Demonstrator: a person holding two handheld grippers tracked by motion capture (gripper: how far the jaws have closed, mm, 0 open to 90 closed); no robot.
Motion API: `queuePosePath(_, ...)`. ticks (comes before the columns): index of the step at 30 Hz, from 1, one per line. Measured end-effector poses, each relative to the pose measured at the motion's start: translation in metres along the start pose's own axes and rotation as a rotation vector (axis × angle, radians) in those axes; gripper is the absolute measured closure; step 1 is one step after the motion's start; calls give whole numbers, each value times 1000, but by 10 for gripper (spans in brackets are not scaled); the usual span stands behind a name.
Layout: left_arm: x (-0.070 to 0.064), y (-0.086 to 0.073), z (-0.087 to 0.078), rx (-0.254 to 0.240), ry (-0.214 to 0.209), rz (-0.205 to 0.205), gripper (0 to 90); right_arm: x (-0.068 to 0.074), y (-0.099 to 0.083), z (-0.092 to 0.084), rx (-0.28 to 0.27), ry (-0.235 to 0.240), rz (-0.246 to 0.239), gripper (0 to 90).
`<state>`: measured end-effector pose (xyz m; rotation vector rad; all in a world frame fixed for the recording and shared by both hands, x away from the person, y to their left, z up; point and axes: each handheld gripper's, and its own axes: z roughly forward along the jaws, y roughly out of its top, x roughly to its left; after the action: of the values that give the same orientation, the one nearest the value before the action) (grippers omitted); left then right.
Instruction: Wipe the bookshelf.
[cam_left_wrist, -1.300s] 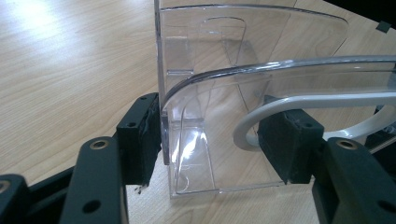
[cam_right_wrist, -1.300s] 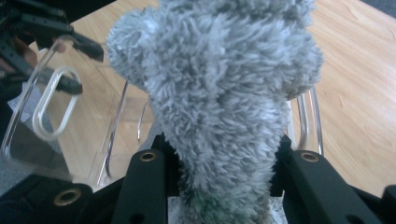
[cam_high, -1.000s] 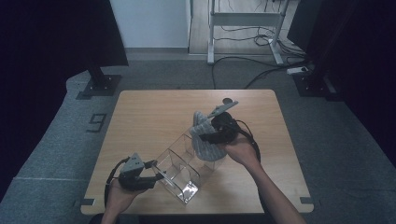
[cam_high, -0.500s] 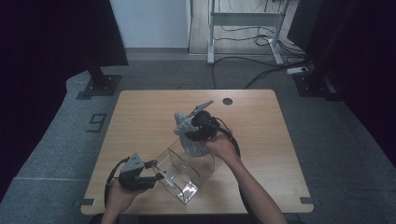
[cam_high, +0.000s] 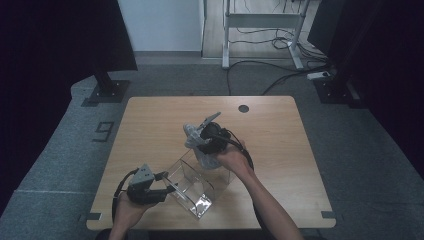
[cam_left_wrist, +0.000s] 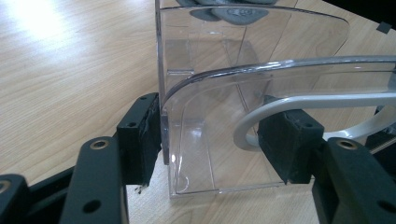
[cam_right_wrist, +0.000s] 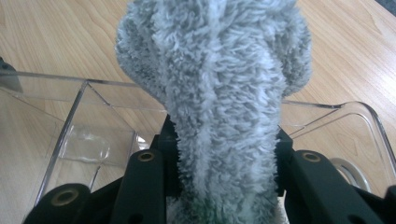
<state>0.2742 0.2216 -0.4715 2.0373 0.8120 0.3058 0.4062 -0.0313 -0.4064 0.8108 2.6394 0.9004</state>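
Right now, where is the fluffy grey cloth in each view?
High view: the grey cloth is mid-table, clamped in the right claw over the clear box's far end.
Left gripper view: a grey sliver at the top edge, behind the box wall.
Right gripper view: centre, rising between the jaws.
Shared landmark: the clear box.

Wooden table, cables behind

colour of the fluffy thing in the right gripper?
Pale grey, plain fleecy pile with no pattern: the fluffy cloth, best seen in the right gripper view.
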Motion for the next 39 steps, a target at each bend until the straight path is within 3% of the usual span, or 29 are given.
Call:
queuePosePath(19,0,0,0,-1,1,-3,401,0,-24,-21,2,16,4,600)
queuePosePath(39,0,0,0,1,2,-2,401,-1,-66,-44,-32,43,35,593)
